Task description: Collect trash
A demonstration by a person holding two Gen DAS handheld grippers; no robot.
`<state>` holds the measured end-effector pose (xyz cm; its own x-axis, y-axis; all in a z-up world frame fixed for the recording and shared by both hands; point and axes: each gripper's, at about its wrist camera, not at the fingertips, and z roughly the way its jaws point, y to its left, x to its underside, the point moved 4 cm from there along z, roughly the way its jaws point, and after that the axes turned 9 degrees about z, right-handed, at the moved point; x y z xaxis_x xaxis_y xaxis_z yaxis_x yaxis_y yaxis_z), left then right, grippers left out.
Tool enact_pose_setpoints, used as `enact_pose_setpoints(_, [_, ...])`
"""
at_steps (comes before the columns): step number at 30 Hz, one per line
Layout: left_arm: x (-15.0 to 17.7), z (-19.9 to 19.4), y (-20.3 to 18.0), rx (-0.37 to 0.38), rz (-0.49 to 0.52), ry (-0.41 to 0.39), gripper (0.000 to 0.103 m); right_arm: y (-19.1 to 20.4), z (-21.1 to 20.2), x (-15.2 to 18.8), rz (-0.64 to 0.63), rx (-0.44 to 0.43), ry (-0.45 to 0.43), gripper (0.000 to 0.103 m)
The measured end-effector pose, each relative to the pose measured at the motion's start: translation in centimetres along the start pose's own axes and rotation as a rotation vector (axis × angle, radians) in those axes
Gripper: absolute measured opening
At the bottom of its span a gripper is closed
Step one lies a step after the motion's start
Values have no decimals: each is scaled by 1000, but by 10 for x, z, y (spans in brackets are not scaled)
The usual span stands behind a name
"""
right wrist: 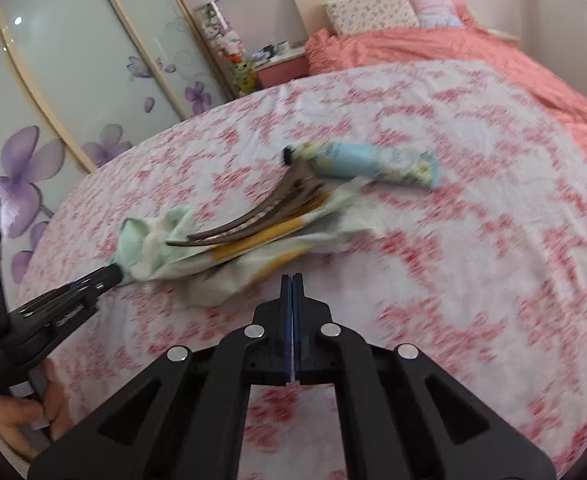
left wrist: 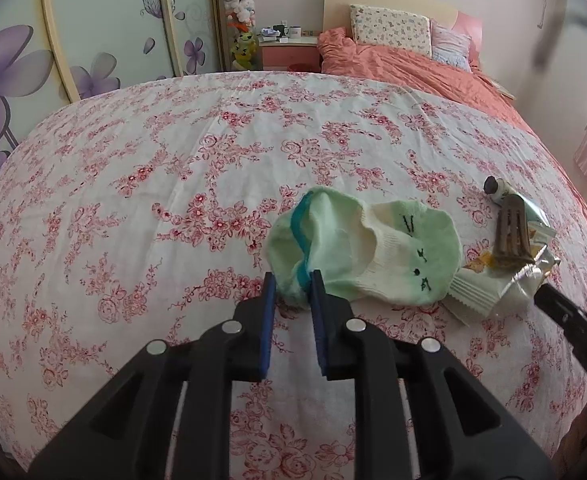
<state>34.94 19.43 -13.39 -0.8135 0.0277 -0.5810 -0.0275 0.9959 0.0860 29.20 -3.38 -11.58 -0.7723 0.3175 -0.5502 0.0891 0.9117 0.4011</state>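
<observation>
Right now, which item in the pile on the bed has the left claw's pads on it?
The pale green sock, pinched at its teal-striped cuff by the left claw. The brown hair clip, tube and wrapper lie untouched.

Beside the green sock (left wrist: pixel 373 256), the wrapper (left wrist: pixel 509 276) lies partly hidden under the brown hair clip (left wrist: pixel 511 236), the right wrist view is motion-blurred throughout, and the nightstand items (left wrist: pixel 283 32) are too small to identify.
</observation>
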Motion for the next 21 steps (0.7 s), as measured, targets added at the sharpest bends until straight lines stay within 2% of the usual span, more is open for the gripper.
enact_pose_setpoints(2, [0, -1, 0, 2, 1, -6, 23, -12, -5, -8, 21, 40, -29, 0])
enact_pose_setpoints(7, [-1, -3, 3, 0, -19, -19, 36, -15, -8, -9, 36, -44, 23, 1])
enact_pose_setpoints(8, [-2, -3, 4, 1, -24, -20, 38, -10, -7, -6, 20, -56, 34, 6])
enact_pose_setpoints(11, [-3, -6, 6, -3, -30, -31, 43, 4, -6, 3, -15, -82, 54, 39])
enact_pose_setpoints(12, [-3, -8, 7, -4, -32, -34, 44, 9, -6, 7, -25, -86, 55, 40])
enact_pose_setpoints(16, [-4, -10, 10, -10, -36, -45, 48, 20, 4, 9, -14, -87, 72, 40])
enact_pose_setpoints(20, [-9, -7, 13, -12, -46, -52, 52, 24, 13, 2, 51, -73, 50, 38])
enact_pose_setpoints(21, [-12, -5, 13, -6, -54, -48, 52, 24, 16, 1, 61, -67, 45, 19])
